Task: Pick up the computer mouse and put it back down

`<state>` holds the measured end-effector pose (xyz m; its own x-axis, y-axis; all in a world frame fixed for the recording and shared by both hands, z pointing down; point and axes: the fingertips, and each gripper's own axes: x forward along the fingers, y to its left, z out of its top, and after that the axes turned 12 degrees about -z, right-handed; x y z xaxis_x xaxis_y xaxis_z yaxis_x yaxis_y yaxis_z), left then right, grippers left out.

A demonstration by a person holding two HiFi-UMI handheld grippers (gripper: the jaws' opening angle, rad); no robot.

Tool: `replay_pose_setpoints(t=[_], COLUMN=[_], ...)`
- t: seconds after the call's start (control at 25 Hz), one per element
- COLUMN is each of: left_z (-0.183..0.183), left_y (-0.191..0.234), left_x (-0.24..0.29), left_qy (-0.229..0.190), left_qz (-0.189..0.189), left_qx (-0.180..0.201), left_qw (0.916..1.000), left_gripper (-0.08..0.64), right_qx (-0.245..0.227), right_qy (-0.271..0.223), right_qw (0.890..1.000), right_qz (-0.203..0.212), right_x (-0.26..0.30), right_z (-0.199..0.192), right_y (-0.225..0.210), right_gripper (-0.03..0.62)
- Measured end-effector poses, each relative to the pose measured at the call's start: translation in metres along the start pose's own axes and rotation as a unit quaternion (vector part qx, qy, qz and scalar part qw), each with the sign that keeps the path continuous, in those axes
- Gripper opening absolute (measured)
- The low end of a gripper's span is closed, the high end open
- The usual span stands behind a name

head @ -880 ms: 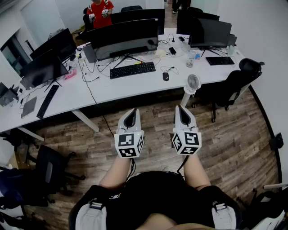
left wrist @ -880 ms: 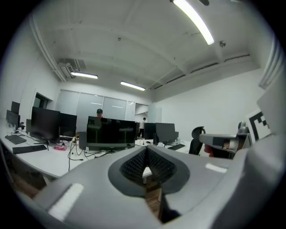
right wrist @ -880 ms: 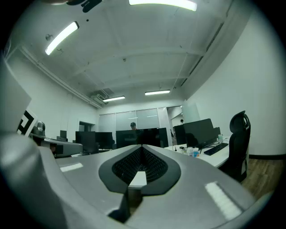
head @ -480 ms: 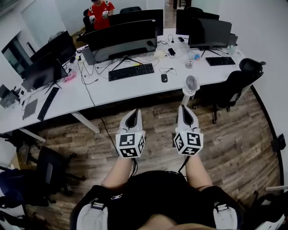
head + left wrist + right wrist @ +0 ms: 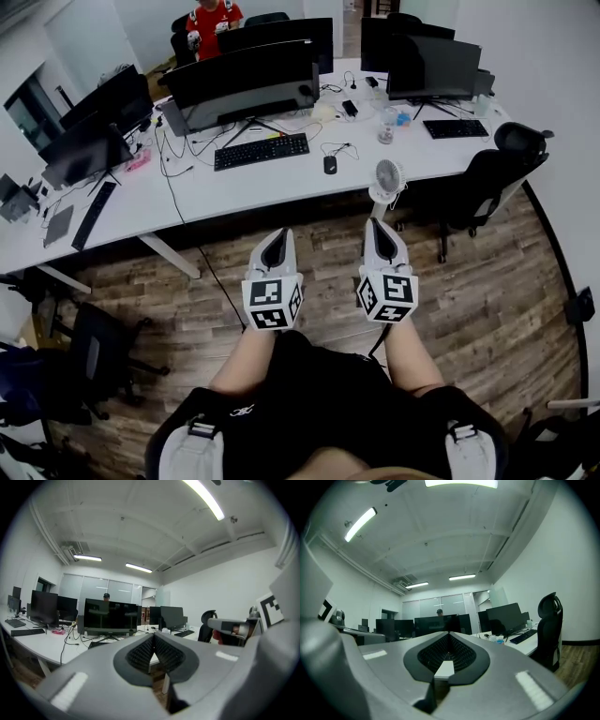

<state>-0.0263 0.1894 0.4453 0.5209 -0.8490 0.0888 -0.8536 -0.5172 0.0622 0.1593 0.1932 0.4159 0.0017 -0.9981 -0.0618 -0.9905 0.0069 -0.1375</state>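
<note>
1. L gripper (image 5: 274, 240) & R gripper (image 5: 379, 231): pale grey tapered shells, each w/ a dark oval recess on top.
2. Ribbed pads (image 5: 140, 653): black, set in dark grey surround.
3. Marker cube (image 5: 271, 302) at each rear: white, black square codes.
4. Thin black cable (image 5: 277, 345) under each gripper.
5. Clothing: black top (image 5: 328, 403); light grey panels (image 5: 191, 452) w/ black buckled straps, both sides.

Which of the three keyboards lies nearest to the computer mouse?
The middle keyboard, before the wide monitor; the mouse sits just right of it.
</note>
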Motion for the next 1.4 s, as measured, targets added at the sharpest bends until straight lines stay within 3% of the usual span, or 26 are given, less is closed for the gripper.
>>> replay_pose_setpoints(t=[0.52, 0.72, 1.12, 1.4], left_z=[-0.001, 0.006, 0.027, 0.025], left_y=[0.041, 0.079, 0.167, 0.218], left_x=[0.108, 0.165, 0.277, 0.332], left_qy=[-0.005, 0.000, 0.011, 0.019], left_qz=[-0.020, -0.024, -0.070, -0.095], left_qx=[-0.017, -0.021, -0.019, -0.025], left_qw=[0.9996, 0.9995, 0.9973, 0.9950], left_gripper=[0.054, 0.054, 0.054, 0.054], right_qx=[-0.014, -0.020, -0.020, -0.042], right_qy=[0.005, 0.004, 0.016, 0.017], right_qw=[1.000, 1.000, 0.998, 0.996], right_qz=[-0.012, -0.021, -0.054, -0.072], right_x=[0.108, 0.171, 0.309, 0.376], right_z=[-0.015, -0.016, -0.028, -0.044], right_y=[-0.014, -0.011, 0.013, 0.032], right_gripper=[-0.003, -0.003, -0.003, -0.003])
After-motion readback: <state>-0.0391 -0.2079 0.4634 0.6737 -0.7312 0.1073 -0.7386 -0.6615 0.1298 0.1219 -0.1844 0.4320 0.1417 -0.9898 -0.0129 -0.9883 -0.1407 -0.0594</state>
